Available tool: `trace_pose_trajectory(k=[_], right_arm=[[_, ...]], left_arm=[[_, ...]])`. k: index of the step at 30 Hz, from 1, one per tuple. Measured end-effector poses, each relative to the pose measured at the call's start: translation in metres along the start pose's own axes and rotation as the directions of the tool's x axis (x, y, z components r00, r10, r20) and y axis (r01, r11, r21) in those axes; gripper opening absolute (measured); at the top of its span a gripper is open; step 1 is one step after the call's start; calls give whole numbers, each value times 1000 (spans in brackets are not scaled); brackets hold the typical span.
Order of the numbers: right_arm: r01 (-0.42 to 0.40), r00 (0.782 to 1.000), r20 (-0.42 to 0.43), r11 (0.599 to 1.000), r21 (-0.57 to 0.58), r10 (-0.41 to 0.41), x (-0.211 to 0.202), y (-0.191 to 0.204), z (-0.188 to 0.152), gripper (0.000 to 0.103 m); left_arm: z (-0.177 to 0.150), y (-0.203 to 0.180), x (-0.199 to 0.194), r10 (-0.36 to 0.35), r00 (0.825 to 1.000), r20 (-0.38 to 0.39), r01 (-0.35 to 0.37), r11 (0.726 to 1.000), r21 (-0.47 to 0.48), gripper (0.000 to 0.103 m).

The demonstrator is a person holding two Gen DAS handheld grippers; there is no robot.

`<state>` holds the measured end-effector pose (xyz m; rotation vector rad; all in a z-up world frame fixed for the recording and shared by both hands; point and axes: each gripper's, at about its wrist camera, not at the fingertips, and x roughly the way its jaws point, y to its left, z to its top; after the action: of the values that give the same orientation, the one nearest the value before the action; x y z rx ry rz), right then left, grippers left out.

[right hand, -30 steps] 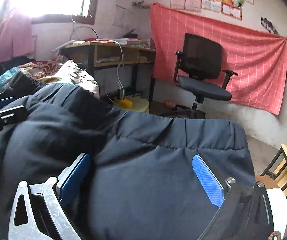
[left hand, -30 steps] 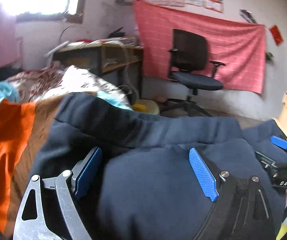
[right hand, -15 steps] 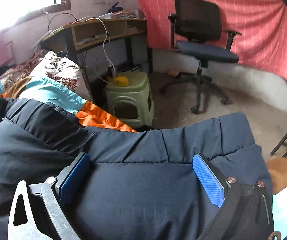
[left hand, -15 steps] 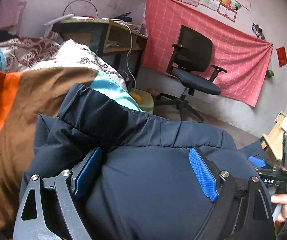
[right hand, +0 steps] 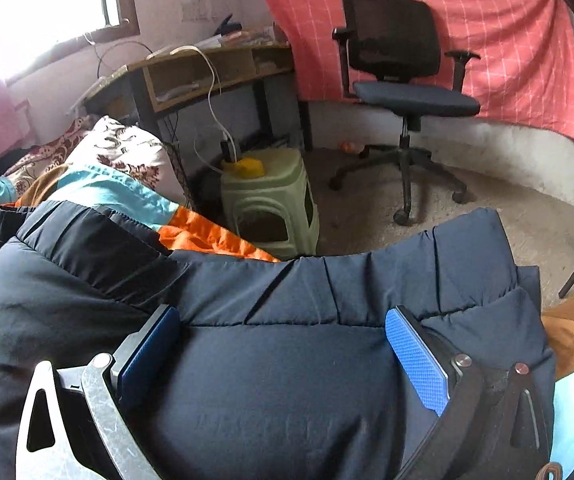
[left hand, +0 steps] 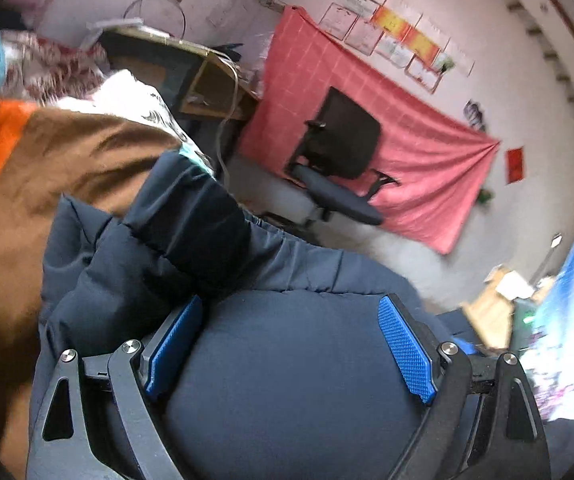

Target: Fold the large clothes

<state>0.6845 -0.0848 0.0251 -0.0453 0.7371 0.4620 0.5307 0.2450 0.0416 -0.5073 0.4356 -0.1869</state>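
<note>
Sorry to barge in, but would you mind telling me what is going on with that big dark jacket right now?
A person is folding a large navy padded jacket with two handheld grippers. The left gripper and the right gripper each have a thick bunch of the jacket bulging between wide-set jaws. The jacket hangs over a bed with an orange, brown and teal cover. An office chair and a green stool stand beyond. The fold is not finished.
</note>
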Motion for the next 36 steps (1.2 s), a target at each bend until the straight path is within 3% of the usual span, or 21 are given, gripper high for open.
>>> trace_pose_trajectory(k=[3,9,14,18,21,24,31,36], right_arm=[[27,999,35,999,-17,-26,-8,4,-3,103],[100,994,56,994,-30,-99,-15,9,-7,103],[139,988,65,990,-5,-138,-25,9,-10,103],[181,978,101,983,11,-181,-40,8,-13,103],[200,970,139,980,16,-200,-55,7,-15,103],[189,968,164,982,14,-189,-70,4,-15,103],[174,977,137,984,-43,-167,-97,-16,-21,103],[146,984,99,988,45,-150,-114,-55,-33,103]], left_arm=[[7,0,-8,11,1000,-26,-10,1000,6,86],[14,-2,-30,132,991,-21,-131,991,38,86],[17,15,-51,168,985,-37,-169,985,-34,86],[26,24,-66,261,963,-62,-266,958,-106,91],[31,39,-77,271,959,-83,-283,939,-198,96],[32,51,-85,272,956,-112,-291,928,-233,97],[25,53,-92,206,958,-200,-241,955,-172,97],[9,48,-92,172,949,-264,-210,970,-121,97]])
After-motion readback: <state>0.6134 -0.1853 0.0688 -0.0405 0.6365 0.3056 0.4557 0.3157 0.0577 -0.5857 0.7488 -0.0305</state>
